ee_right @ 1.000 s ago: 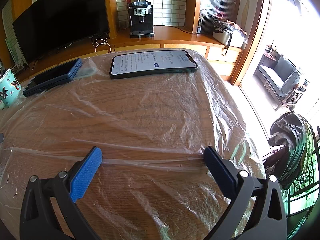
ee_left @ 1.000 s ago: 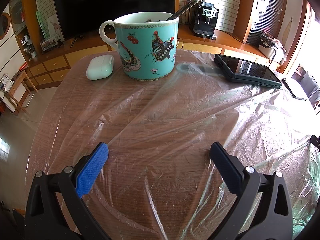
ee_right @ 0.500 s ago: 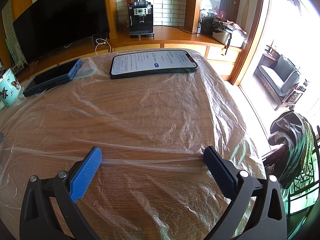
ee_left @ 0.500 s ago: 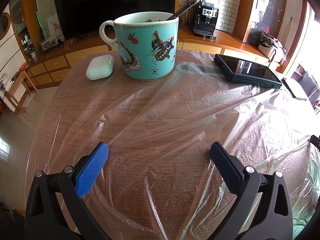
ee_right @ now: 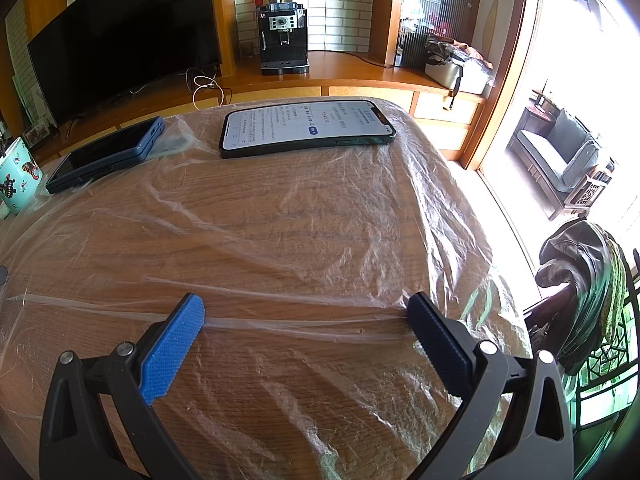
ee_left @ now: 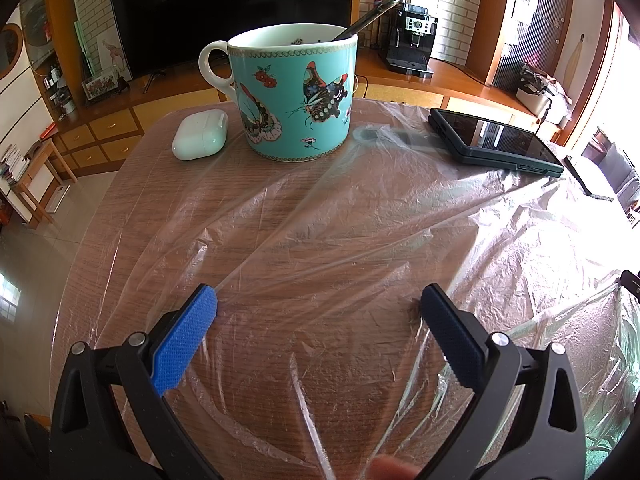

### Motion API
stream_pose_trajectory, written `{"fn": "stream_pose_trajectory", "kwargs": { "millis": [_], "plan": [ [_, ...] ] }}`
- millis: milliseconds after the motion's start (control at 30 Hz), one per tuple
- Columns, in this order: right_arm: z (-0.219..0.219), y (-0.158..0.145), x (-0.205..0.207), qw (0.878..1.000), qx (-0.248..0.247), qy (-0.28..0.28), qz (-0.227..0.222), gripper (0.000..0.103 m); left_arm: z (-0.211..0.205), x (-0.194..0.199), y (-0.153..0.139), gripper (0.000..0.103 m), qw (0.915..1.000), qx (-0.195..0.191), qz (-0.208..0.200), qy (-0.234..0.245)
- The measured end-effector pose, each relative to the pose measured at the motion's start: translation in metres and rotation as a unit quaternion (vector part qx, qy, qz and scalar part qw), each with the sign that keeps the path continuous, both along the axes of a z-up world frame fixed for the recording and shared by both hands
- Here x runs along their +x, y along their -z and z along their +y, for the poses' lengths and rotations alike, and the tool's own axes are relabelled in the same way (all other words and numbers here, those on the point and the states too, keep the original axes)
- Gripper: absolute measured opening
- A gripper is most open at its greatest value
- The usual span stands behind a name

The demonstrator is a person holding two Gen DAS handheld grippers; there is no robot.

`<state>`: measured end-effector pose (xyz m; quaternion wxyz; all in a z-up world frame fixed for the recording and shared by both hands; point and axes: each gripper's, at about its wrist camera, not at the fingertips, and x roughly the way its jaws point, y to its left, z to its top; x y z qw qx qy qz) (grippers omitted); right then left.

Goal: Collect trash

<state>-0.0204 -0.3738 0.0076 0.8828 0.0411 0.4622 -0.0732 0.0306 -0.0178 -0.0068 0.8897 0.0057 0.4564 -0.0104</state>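
A thin clear plastic sheet [ee_left: 360, 232] lies crinkled over the wooden table; it also shows in the right wrist view [ee_right: 304, 216]. My left gripper [ee_left: 318, 300] is open and empty, low over the sheet near the table's near edge. My right gripper [ee_right: 306, 310] is open and empty, with a raised fold of the sheet [ee_right: 300, 322] running between its fingertips. I cannot tell whether either gripper touches the plastic.
A turquoise butterfly mug [ee_left: 294, 96] with a spoon stands at the far side, a white earbud case [ee_left: 200, 139] left of it. A dark cased phone [ee_left: 496, 142] and a lit phone [ee_right: 306, 128] rest on the sheet. The table edge drops off right [ee_right: 500, 280].
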Motion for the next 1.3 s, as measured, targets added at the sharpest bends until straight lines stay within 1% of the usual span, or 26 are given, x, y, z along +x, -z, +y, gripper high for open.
{"fn": "stream_pose_trajectory", "kwargs": {
  "millis": [1300],
  "plan": [
    [0.0005, 0.0001, -0.0003, 1.0, 0.0, 0.0, 0.0, 0.099, 0.0013, 0.0051, 0.0, 0.102, 1.0, -0.002, 0.0, -0.001]
  ]
}}
